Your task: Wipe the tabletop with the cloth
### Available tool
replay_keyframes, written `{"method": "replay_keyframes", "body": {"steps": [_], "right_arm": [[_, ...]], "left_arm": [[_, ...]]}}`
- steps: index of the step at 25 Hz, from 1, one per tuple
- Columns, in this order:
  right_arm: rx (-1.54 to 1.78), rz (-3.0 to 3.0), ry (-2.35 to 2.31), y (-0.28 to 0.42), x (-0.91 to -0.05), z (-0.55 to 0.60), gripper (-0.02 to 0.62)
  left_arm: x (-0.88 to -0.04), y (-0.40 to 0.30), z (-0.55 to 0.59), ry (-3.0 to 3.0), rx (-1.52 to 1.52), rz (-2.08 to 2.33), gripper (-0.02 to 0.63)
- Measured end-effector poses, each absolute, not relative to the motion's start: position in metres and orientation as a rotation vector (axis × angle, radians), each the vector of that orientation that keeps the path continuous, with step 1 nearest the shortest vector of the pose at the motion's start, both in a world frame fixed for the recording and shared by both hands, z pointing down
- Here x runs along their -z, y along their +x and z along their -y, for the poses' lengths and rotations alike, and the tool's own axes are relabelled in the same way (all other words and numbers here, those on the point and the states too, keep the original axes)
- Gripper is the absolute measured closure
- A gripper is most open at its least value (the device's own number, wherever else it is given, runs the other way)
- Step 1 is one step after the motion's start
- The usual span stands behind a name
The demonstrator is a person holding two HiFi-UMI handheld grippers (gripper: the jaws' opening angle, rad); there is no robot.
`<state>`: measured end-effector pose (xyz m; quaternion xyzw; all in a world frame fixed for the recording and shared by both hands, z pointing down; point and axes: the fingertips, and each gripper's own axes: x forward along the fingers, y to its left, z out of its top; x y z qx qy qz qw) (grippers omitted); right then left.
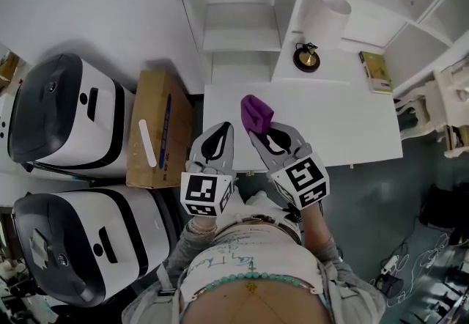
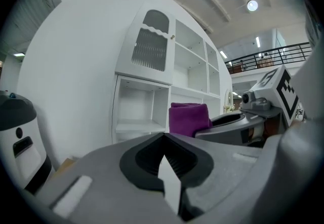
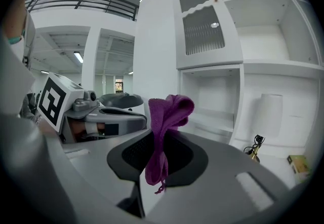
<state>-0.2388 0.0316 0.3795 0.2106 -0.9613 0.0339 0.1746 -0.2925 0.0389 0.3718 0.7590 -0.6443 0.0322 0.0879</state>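
Right tool (image 1: 260, 133) pinches purple cloth (image 1: 256, 113) over bare white bench (image 1: 337, 128); left tool (image 1: 222, 132) pressed together, empty; white shelves (image 1: 242, 29) behind

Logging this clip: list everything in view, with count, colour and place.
cloth: one, purple, in the right gripper's jaws, over the table
table: one, white, before the person
shelf unit: one, white, behind the table
ornament: one, black and gold, on the shelf ledge
book: one, yellow-green, right of the ornament
cylinder: one, white, in a shelf bay
box: one, brown, left of the table
machines: two, white and black, far left
left gripper: one, grey, shut, empty
right gripper: one, grey, shut on the cloth
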Motion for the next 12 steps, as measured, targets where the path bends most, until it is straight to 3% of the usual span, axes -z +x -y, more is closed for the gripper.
{"method": "replay_keyframes", "body": {"steps": [12], "right_arm": [[-0.072, 2.701, 0.573, -0.309, -0.397, -0.002, 0.513]], "left_arm": [[-0.391, -0.345, -0.016, 2.299, -0.119, 1.876, 0.604]]}}
